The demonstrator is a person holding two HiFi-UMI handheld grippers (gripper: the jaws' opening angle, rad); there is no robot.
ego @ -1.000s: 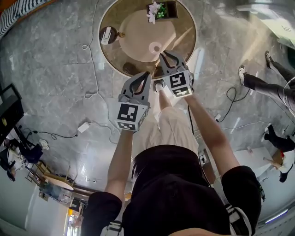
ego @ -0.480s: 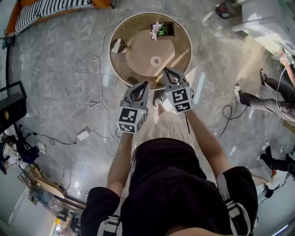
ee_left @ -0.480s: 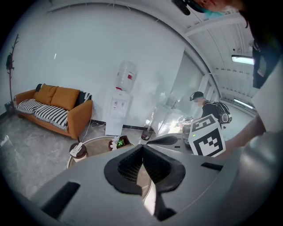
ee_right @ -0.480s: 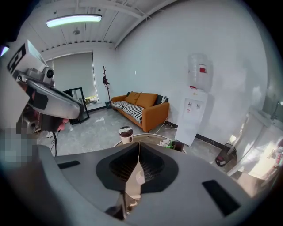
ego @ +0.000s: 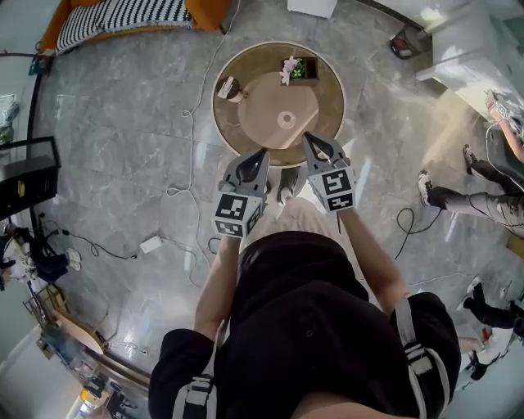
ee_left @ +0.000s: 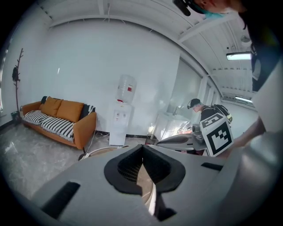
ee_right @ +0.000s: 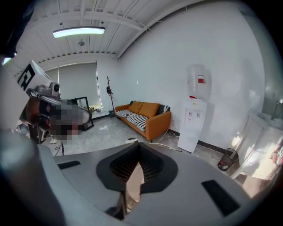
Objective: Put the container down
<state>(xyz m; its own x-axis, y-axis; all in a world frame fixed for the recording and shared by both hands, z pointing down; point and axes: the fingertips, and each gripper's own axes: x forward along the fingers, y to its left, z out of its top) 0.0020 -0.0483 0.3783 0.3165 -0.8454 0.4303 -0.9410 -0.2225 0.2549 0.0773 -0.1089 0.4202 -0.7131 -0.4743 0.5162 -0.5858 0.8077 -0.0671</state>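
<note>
My left claw [ego: 260, 154] shut, empty; right claw [ego: 310, 138] just closed, nothing between. Both clear of round brown table [ego: 262, 94]: small white container [ego: 286, 119] already down there.

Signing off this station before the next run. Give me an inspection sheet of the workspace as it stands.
Surface: round table, wood-toned top, on a grey floor.
Job's things: small round container sits at the table's centre, clear of both tongs.
Clutter: plant box at the far edge; dark item at the left edge.
Grippers: left tongs shut, empty; right tongs have just been closing, now shut, nothing between them.
Cables: white cable on the floor left of the table; black cable at right.
Surroundings: orange sofa; person at right.
</note>
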